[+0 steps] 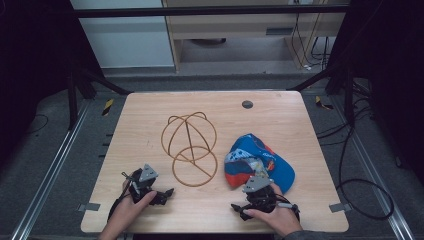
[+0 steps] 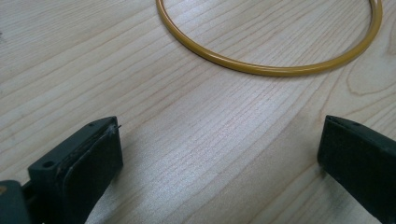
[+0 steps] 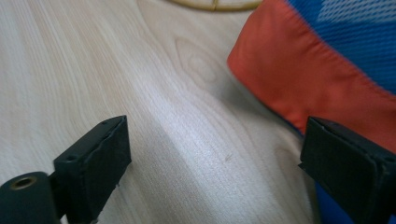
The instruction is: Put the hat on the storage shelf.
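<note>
Wooden table [image 1: 150, 150], person's side at the bottom of the high view. Two things in play: a blue and orange cap [image 1: 257, 162] right of centre, and a yellow wire stand [image 1: 190, 147] at the middle, its ring base lying toward the person.

Left gripper [image 1: 159, 192] rests low near the front edge, left of the stand. Jaws spread wide, nothing between them. In the left gripper view the ring [image 2: 266, 65] curves across bare wood ahead, apart from both jaws.

Right gripper [image 1: 250, 202] sits at the front edge, just below the cap. Jaws wide as well, holding nothing. In the right gripper view the cap's orange cloth [image 3: 322, 79] lies just ahead of the right-hand jaw; whether cloth and jaw touch cannot be told.

Judgement: this looks like the approach step, nothing grasped yet. The likely work is putting the cap on the stand. The next move probably calls for the right gripper to ease forward and pinch the orange edge, while the left closes on the ring to steady the stand. Soft cloth may slip or bunch, so a firm bite matters.
</note>
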A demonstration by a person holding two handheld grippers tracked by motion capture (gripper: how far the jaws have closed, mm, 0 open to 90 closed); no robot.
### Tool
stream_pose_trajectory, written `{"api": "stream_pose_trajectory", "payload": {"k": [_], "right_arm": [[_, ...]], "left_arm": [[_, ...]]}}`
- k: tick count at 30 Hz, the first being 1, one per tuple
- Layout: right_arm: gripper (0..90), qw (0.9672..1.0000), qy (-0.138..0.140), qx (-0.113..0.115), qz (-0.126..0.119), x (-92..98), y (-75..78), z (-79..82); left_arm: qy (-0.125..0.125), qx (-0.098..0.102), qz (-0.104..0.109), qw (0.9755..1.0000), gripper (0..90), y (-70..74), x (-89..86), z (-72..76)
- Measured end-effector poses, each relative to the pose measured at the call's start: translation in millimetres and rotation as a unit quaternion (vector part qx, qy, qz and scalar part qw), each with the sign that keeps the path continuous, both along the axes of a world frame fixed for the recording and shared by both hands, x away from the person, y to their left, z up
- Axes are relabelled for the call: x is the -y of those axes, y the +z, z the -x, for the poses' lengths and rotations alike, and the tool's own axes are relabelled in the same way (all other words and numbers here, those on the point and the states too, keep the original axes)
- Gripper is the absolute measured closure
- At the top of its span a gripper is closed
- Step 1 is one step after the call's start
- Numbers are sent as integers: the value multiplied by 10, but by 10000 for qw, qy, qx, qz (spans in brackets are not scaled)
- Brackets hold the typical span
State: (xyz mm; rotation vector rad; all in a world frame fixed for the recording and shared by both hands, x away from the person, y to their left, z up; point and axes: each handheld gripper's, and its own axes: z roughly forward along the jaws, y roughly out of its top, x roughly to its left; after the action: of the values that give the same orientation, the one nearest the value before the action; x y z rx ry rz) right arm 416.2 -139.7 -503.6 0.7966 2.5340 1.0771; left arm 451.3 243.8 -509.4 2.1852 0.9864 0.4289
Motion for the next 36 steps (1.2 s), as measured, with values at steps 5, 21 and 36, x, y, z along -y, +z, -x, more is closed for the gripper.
{"api": "stream_pose_trajectory", "payload": {"k": [5,21,36], "right_arm": [[100,9999,-126,103,-54,123,134,55],[223,9919,-1112,-89,601,860,471,-9],[331,9880,-940,-442,1142,795,840,-520]], "left_arm": [[-10,3,4,10000,0,-1,0,3],[25,10,2,10000,0,0,6,5],[37,10,3,10000,0,-1,9,6]]}}
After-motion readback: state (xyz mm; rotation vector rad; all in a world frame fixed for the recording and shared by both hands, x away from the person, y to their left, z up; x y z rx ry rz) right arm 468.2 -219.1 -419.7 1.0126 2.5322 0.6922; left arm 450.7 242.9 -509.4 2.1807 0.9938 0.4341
